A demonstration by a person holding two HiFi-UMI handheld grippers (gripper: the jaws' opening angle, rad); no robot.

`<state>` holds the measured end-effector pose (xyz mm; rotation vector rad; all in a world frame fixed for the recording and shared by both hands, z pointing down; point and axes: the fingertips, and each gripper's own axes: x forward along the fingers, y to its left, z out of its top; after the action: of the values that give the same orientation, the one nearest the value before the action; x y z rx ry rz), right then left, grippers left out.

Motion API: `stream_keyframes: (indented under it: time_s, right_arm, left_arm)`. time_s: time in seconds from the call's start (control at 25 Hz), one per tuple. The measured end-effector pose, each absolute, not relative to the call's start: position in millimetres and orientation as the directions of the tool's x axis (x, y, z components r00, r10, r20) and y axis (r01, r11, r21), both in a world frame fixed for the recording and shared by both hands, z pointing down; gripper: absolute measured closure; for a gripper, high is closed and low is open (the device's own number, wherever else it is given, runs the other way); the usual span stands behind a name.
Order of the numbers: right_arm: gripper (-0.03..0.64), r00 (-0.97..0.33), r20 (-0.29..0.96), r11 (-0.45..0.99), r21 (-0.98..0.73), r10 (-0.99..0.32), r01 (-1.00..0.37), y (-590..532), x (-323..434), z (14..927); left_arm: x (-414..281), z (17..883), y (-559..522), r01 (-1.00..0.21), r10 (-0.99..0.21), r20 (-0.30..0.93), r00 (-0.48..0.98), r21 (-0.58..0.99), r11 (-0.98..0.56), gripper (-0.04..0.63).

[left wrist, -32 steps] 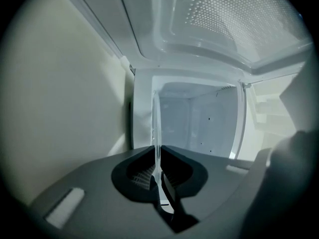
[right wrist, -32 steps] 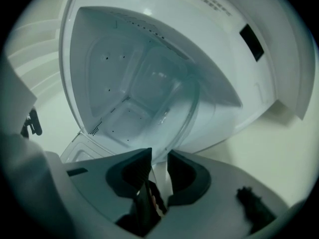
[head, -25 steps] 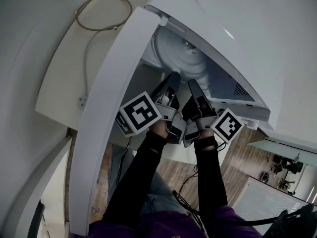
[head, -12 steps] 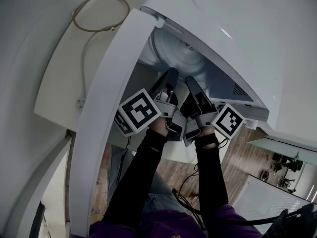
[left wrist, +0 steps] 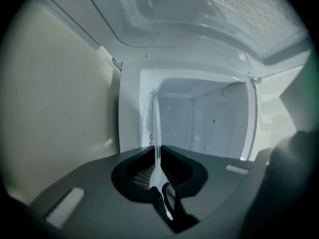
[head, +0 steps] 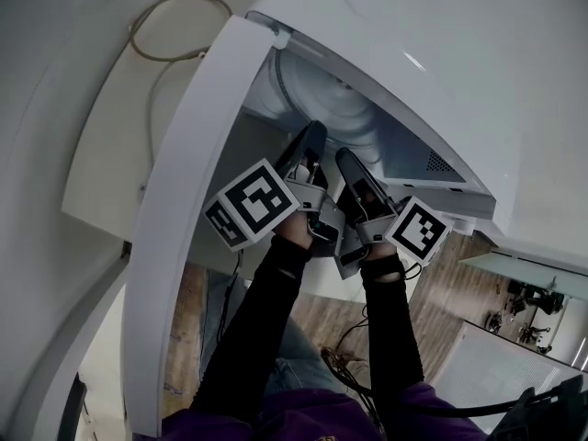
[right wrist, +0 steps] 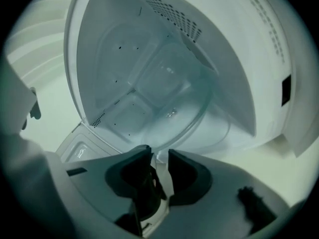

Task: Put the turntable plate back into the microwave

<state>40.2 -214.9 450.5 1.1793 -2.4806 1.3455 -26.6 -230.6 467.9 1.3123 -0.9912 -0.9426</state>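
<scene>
**Turntable plate during re-insertion.** Far left, on the white bench (head: 101, 145), lies a thin tan loop (head: 135, 35). Whether it is a roller ring or a cable cannot be settled at this size. To its right, the open microwave door (head: 184, 246) stands between bench and cavity.

The left tool (left wrist: 158, 161) is narrow and clamped on the near rim of the glass turntable plate (head: 317, 95), which the left gripper view shows edge-on. Just beside it, the right tool (right wrist: 158, 156) stands wider. Its jaws have just been opening. The plate's rim lies between them with a gap on one side, so it probably does not grip.

The plate is steeply tilted in the mouth of the microwave (head: 441, 53), partly inside the cavity.

- **Done:** the plate has been brought to the opening and set part-way in.
- **Left:** lower it level onto the cavity floor, centre it, release it, and withdraw both tools.
- **Hidden:** no view shows the drive hub. In the head view, plate and tools screen the cavity floor, and the plate's far rim is lost against the white walls.
</scene>
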Motion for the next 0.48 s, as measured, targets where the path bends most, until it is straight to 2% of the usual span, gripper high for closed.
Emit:
stream_keyframes:
  time_s: [0.32,0.48]
  right_arm:
    - [0.522,-0.690,0.410,0.280,-0.700,-0.597,-0.658,-221,38,454]
    - [0.537,-0.678,0.427,0.259,-0.698,-0.598,-0.668,-220,39,458]
  left_arm:
    - [-26,467,-228,-0.055,-0.940,0.089,0.329,0.996,0.075,0.561]
    - [-30,469,-219,-0.045,-0.945,0.091,0.313,0.996,0.081,0.543]
